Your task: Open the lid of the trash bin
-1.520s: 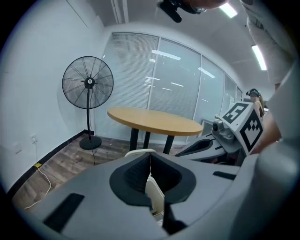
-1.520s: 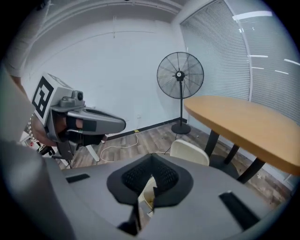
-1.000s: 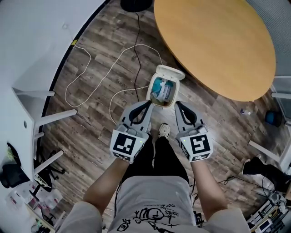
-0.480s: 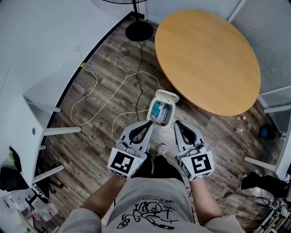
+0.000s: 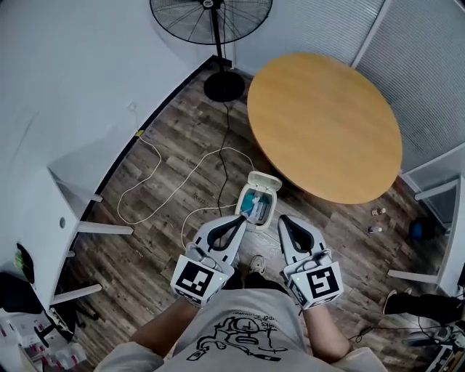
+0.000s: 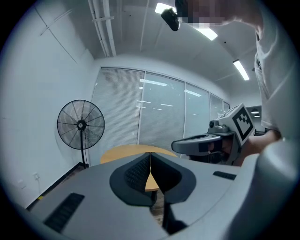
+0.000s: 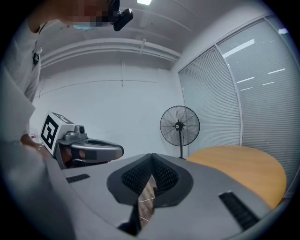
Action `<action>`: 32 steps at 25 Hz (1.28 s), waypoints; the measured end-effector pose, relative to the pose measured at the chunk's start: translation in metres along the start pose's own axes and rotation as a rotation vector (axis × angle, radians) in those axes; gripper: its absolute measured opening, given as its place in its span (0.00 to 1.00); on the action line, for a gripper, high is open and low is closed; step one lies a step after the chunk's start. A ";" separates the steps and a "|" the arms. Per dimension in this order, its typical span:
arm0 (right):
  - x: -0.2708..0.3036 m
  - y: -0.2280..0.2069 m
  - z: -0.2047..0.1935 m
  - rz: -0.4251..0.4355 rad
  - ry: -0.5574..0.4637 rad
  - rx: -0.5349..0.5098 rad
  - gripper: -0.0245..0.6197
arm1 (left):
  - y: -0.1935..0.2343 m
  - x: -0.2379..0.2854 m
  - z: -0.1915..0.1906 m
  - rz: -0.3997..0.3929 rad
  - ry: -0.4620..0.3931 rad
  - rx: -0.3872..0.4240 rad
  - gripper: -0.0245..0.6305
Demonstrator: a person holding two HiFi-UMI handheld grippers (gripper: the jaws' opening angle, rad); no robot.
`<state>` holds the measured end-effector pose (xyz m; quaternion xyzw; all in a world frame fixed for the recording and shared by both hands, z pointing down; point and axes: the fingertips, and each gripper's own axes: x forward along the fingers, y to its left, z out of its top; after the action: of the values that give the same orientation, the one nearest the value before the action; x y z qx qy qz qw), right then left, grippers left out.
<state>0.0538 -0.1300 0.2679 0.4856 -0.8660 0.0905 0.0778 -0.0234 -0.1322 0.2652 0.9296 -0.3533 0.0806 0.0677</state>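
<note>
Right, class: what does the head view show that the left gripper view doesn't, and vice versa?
Only the head view: the trash bin on the floor, its lid already open. Only the left gripper view: the ceiling lights. Both: the standing fan, the round table, the left hand-held gripper and the right hand-held gripper.

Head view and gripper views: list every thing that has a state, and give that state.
Trash bin: lid open, rubbish inside.
Left gripper: shut, empty.
Right gripper: shut, empty.
Fan: upright.
Cable: loose on the floor.
</note>
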 end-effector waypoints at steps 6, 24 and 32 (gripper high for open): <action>-0.015 0.019 0.038 0.018 -0.040 -0.035 0.05 | -0.007 -0.020 0.030 -0.002 -0.026 0.020 0.07; -0.051 0.035 0.099 0.034 -0.132 -0.067 0.05 | -0.027 -0.041 0.092 -0.023 -0.110 0.028 0.07; -0.057 0.031 0.104 0.020 -0.139 -0.080 0.05 | -0.032 -0.038 0.099 -0.028 -0.114 0.036 0.07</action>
<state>0.0520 -0.0915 0.1513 0.4787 -0.8770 0.0229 0.0358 -0.0201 -0.1018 0.1590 0.9386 -0.3419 0.0330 0.0318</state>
